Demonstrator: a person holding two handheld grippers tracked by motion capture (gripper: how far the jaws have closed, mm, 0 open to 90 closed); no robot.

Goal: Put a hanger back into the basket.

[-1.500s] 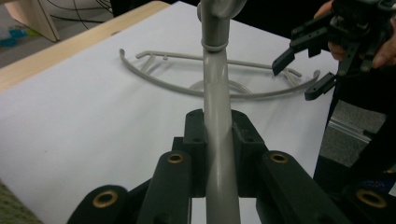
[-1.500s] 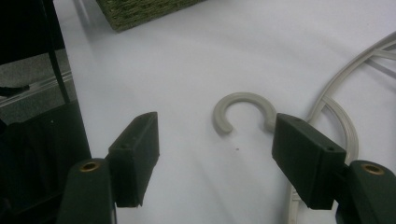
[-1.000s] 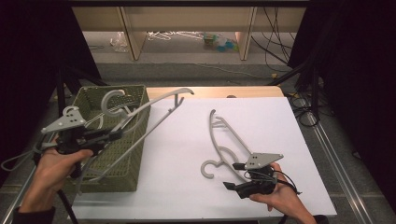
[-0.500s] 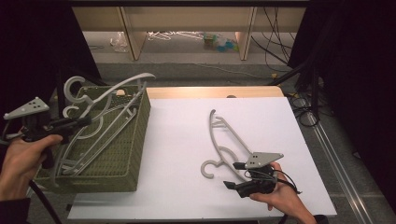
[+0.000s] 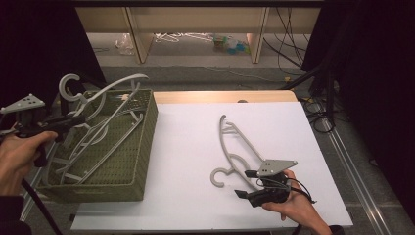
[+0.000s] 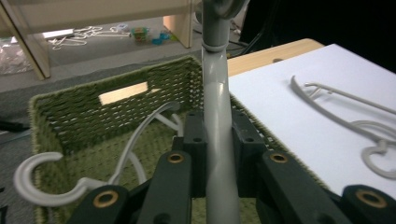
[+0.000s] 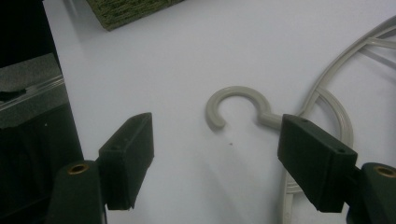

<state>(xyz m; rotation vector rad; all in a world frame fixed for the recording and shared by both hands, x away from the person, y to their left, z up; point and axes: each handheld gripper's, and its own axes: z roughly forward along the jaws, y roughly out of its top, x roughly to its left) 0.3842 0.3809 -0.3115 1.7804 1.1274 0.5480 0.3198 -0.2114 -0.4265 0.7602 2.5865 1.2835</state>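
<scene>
My left gripper [image 5: 73, 121] is shut on a grey plastic hanger [image 5: 105, 95] and holds it tilted above the green woven basket [image 5: 147, 127] at the table's left. In the left gripper view the jaws clamp the hanger's bar [image 6: 217, 149] over the basket [image 6: 116, 112]. Another grey hanger [image 5: 98, 147] lies inside the basket, its hook [image 6: 37, 186] near the front wall. A third grey hanger [image 5: 240, 142] lies flat on the white table. My right gripper [image 5: 246, 184] stands open beside that hanger's hook [image 7: 236, 100]; the gripper [image 7: 223, 158] has nothing between its pads.
The white tabletop [image 5: 195, 147] stretches between basket and right hand, with a wooden strip [image 5: 220, 96] along its far edge. Behind stand wooden shelf legs [image 5: 137, 34] and floor clutter [image 5: 230, 43]. Cables [image 5: 318, 107] hang off the right side.
My left hand has carried the held hanger leftward, from reaching over the table's edge to hanging above the basket. The right hand and the hanger on the table have not moved.
</scene>
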